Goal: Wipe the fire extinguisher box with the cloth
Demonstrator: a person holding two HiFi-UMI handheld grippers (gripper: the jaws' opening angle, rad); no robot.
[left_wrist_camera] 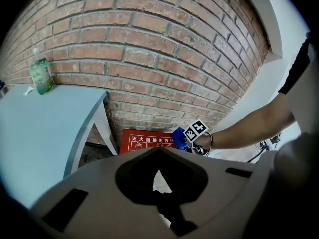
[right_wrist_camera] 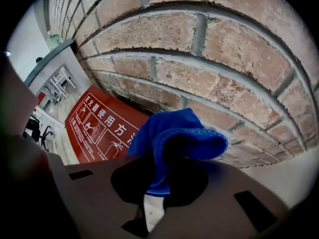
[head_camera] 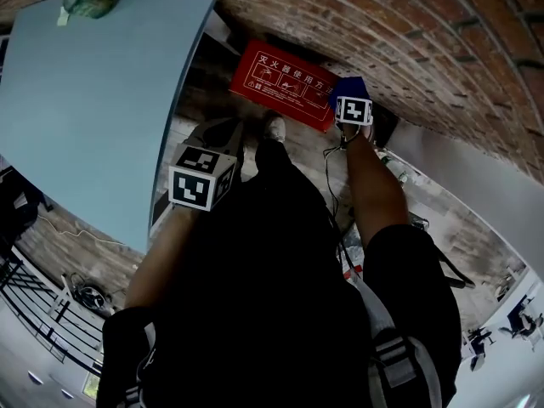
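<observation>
Stands facing a red brick wall (head_camera: pixel 408 32), looking steeply down at a flat red fire extinguisher box (head_camera: pixel 285 83) printed with white characters and small pictograms. Box set low down, backed against the foot of the bricks, on a grey paved floor (head_camera: pixel 204 100).

Reaches a bare right forearm (head_camera: pixel 374 185) down to the box's right end and holds the right gripper (head_camera: pixel 348 99) there, jaws clamped on a bunched blue microfibre cloth (right_wrist_camera: pixel 182 138). Seen along those jaws: a fat fold of cloth bulging up and forward out of the grip, overlapping the box's right end and the bricks just behind it. Touching the red face or just clear of it: not to be told from any view.

Holds the left gripper (left_wrist_camera: pixel 158 152) back from the box, up and off to the box's left, well apart from it and aimed towards it. Jaws there closed tip to tip, nothing between them.

To the box's left, a pale blue counter (head_camera: pixel 93 100) with a white leg (left_wrist_camera: pixel 102 128) reaching the floor just beside the box's left end. Far along that counter from the box, against the bricks, an upright green plastic bottle (left_wrist_camera: pixel 41 76) with a white cap. Just in front of the box, on the floor, the toe of a pale shoe (head_camera: pixel 274 127). To the box's right, past the end of the brickwork, a plain white wall panel (left_wrist_camera: pixel 264 78).
</observation>
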